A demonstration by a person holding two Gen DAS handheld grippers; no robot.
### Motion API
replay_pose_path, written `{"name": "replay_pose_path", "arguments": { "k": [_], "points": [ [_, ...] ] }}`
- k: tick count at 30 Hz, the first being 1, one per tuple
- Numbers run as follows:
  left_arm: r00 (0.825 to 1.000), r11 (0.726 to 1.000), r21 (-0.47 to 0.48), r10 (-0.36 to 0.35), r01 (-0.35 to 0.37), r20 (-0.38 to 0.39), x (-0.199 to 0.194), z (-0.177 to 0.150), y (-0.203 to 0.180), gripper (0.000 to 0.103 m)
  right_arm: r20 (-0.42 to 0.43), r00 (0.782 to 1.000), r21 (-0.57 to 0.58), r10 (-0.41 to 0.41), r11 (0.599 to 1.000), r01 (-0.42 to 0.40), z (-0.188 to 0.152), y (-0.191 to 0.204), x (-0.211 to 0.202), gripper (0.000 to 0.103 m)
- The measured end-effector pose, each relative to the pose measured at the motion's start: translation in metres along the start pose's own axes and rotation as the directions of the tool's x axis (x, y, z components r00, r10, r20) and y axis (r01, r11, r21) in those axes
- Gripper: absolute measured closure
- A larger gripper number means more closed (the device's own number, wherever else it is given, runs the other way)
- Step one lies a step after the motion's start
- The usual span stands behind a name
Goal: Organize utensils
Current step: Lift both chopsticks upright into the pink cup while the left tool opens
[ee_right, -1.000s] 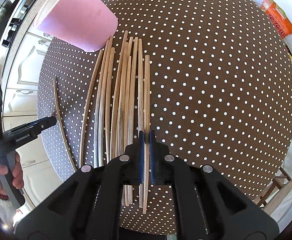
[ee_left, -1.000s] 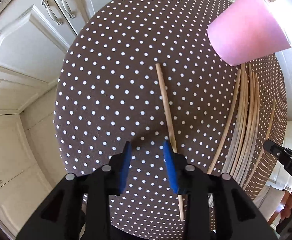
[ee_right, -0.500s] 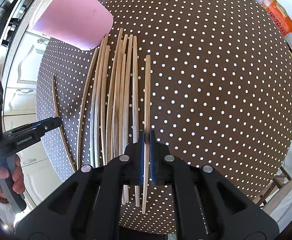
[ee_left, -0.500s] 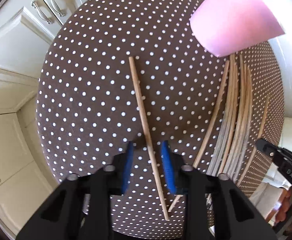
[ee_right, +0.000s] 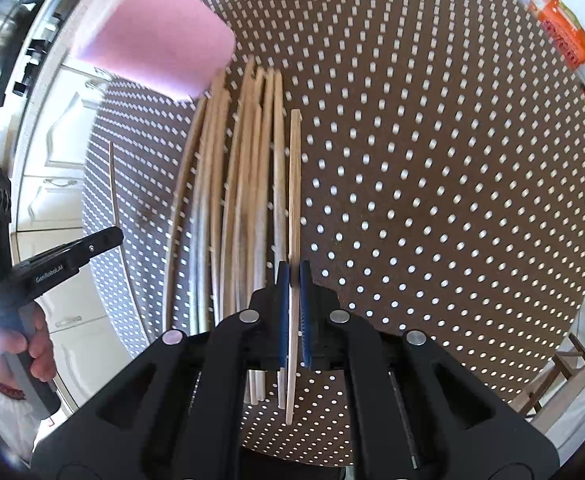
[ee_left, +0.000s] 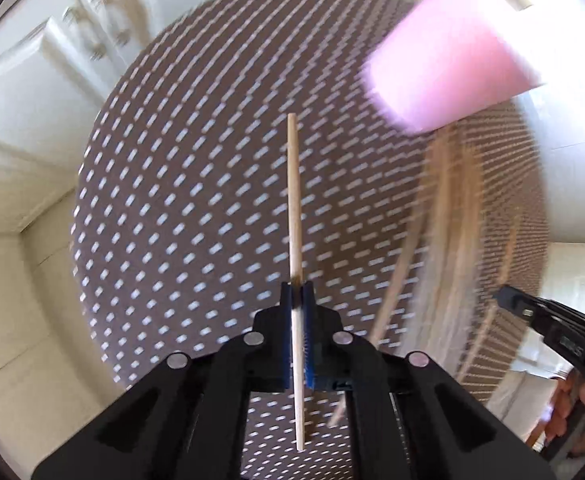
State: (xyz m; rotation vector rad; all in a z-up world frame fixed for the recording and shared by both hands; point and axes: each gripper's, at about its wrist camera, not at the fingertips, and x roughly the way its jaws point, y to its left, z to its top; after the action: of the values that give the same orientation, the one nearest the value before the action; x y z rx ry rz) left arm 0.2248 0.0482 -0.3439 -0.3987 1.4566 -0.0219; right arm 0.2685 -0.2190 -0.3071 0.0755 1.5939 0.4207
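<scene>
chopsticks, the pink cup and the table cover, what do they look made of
Chopsticks: most likely bamboo or light wood, pale tan, matte, faint lengthwise grain, some greyed patches.
Pink cup: probably plastic, smooth, uniform, dull sheen; too blurred to be sure.
Table cover: looks like fabric or oilcloth, brown with printed white dots; which one is unclear.

Chopsticks [ee_right: 244, 216]: pale matt wood. Cup [ee_right: 152, 32]: matt pink plastic. Tablecloth [ee_right: 432, 200]: brown dotted cloth. Gripper [ee_right: 291, 308]: black plastic, blue pads.

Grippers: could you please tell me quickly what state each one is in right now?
Left gripper: shut on a chopstick.
Right gripper: shut on another chopstick.
</scene>
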Motion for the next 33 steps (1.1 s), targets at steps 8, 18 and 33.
{"name": "replay_pose_path", "arguments": {
  "k": [8,18,33],
  "points": [
    [0.955,0.974,0.187,-0.172,0.129,0.24,-0.057,0.003,-0.053,0.098,0.13,0.988,-0.044,0.083,0.996,-0.078,0.006,0.014,-0.05,0.098],
    [0.884,0.929,0.351,-0.257,0.115,0.391,-0.088,0.009,-0.092,0.098,0.209,0.965,-0.114,0.157,0.984,-0.136,0.018,0.035,-0.096,0.098],
    [0.699,0.906,0.414,-0.351,0.086,0.624,-0.158,0.045,-0.101,0.098,0.361,0.908,-0.271,0.213,0.955,-0.116,0.052,0.093,-0.195,0.098]
  ]
}}
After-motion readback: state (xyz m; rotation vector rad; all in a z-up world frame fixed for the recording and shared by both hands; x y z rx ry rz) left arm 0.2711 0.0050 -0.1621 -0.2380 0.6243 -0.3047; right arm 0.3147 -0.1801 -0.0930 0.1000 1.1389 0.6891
